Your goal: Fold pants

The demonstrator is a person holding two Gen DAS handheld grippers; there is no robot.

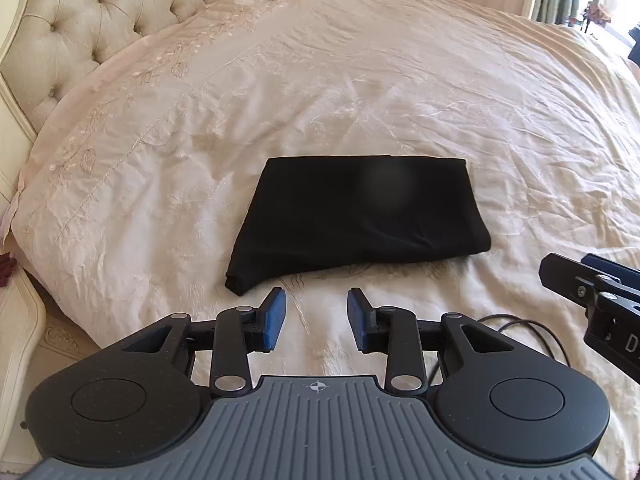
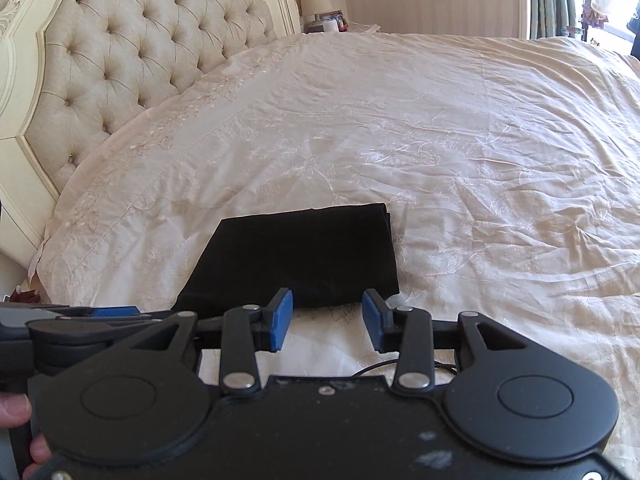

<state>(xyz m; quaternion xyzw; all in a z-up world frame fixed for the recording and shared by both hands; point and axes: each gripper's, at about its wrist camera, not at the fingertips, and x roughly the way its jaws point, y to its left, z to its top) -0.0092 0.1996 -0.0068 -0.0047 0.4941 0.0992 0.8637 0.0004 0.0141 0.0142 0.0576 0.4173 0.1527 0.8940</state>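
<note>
pants (image 1: pixel 352 208) sit folded on the bed (image 1: pixel 480 100) at 12 o'clock, long axis 9-to-3, left claw (image 1: pixel 316 318) and right claw (image 2: pixel 327 318) both gaping, empty, about equally near

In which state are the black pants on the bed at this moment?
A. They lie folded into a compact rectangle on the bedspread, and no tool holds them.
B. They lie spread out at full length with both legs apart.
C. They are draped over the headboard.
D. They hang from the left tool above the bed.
A: the black pants lie as a folded rectangle on the bedspread, while the left tool and right tool are open, empty and short of them.
</note>
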